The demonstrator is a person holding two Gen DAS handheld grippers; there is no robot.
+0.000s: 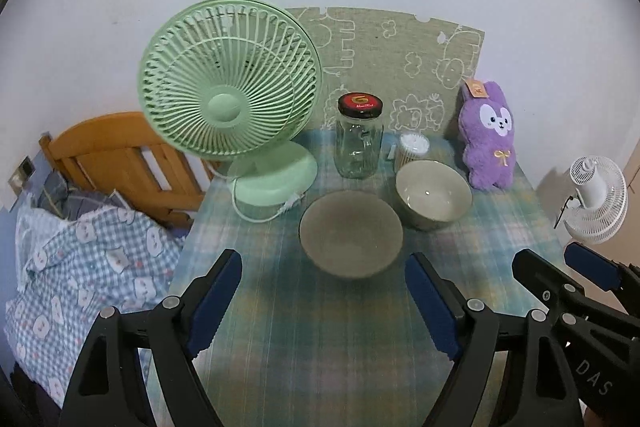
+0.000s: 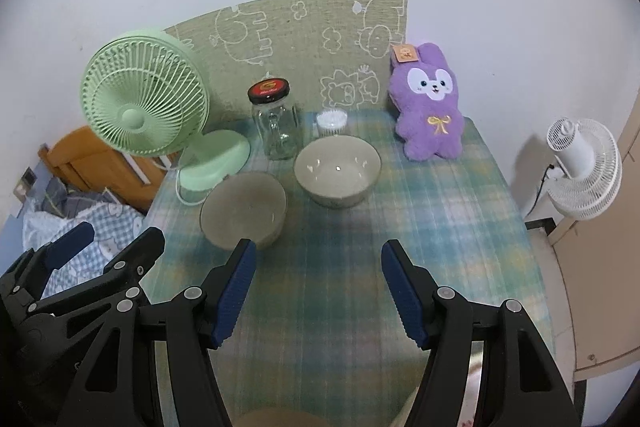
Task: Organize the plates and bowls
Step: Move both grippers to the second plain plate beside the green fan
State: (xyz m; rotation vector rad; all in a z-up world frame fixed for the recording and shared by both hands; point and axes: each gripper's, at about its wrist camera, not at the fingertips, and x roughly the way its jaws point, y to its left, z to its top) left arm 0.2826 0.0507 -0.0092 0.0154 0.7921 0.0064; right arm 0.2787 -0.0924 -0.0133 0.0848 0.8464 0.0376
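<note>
**Two bowls wait close to things that can fall**

Two bowls are seen on the bench (image 1: 304, 339), near its middle. The flat grey bowl (image 1: 351, 234) sits on the left and the deeper pale bowl (image 1: 434, 194) sits just beside it on the right. They are close, but whether they touch cannot be told.

The left gripper (image 1: 323, 301) is held above the bench with its fingers (image 1: 216, 301) wide apart, and nothing is held. The right gripper (image 2: 316, 293) is also held with fingers apart and empty.

Trouble may come from what stands nearby. The glass jar (image 1: 359, 141) could be knocked over if a bowl is lifted carelessly. The green fan (image 1: 230, 83) and its white cord (image 1: 260, 215) lie near the flat bowl, so the cord could be snagged. A smooth bowl rim could slip if it is pinched badly. The two grippers are close together and could be bumped.
</note>
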